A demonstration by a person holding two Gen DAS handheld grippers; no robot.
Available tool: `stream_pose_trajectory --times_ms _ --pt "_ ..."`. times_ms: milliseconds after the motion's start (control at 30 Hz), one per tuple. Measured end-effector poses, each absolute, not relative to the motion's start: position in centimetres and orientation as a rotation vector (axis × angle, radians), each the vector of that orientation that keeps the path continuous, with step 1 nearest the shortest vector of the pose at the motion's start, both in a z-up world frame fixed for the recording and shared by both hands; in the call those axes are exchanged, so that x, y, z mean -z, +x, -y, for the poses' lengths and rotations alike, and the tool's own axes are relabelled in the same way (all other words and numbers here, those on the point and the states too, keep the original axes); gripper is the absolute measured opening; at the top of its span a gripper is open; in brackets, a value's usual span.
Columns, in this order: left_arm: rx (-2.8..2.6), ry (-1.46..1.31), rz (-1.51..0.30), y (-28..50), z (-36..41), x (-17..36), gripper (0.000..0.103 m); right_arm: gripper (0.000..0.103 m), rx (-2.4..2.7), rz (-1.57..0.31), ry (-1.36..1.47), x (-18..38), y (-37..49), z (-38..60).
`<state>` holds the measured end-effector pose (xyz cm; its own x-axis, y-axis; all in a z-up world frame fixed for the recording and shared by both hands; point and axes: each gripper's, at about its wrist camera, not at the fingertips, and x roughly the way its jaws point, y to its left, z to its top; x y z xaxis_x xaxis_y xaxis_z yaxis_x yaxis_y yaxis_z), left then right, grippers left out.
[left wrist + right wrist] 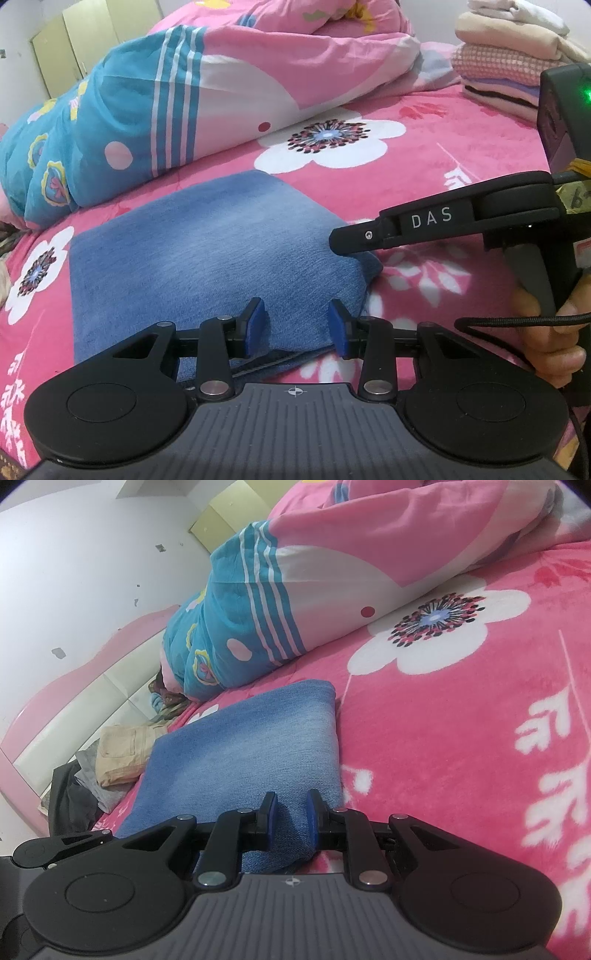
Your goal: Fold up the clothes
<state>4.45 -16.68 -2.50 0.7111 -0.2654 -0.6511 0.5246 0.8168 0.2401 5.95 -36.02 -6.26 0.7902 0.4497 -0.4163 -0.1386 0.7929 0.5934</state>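
A folded pair of blue jeans (207, 251) lies flat on the pink flowered blanket (424, 166). My left gripper (297, 326) hovers open over the near edge of the jeans, with denim showing in the wide gap between its blue pads. My right gripper (343, 240) comes in from the right, held by a hand (546, 332), its tip at the jeans' right corner. In the right wrist view the right gripper (291, 819) stands narrow, pinching a bunched corner of the jeans (251, 746).
A rolled pink and teal quilt (147, 110) lies behind the jeans. A stack of folded clothes (498, 62) sits at the far right. Loose beige and dark garments (110, 760) are heaped by the pink headboard (74, 686). Bare blanket stretches to the right (461, 738).
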Motion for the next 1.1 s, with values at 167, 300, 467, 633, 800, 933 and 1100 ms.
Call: stream_pose_trajectory --times_ms 167,300,467,633,800,933,1100 --pt "0.459 0.429 -0.632 4.34 16.55 2.63 0.038 0.018 -0.336 -0.579 0.572 6.27 5.98 36.03" --pt "0.458 0.431 -0.629 4.26 16.56 2.69 0.038 0.018 -0.338 -0.578 0.575 6.31 6.0 36.11" --pt "0.457 0.433 -0.626 4.17 16.58 2.76 0.038 0.018 -0.339 -0.577 0.581 6.42 6.01 36.15" --pt "0.455 0.437 -0.623 4.08 16.6 2.8 0.038 0.018 -0.34 -0.576 0.585 6.46 5.98 36.15" --pt "0.455 0.441 -0.621 3.97 16.56 2.86 0.038 0.018 -0.343 -0.575 0.592 6.51 5.98 36.24" --pt "0.455 0.443 -0.618 3.91 16.52 2.89 0.038 0.018 -0.344 -0.575 0.597 6.57 5.94 36.3" --pt "0.47 0.428 -0.609 3.86 16.1 2.91 0.038 0.018 -0.345 -0.574 0.602 6.61 5.98 36.33"
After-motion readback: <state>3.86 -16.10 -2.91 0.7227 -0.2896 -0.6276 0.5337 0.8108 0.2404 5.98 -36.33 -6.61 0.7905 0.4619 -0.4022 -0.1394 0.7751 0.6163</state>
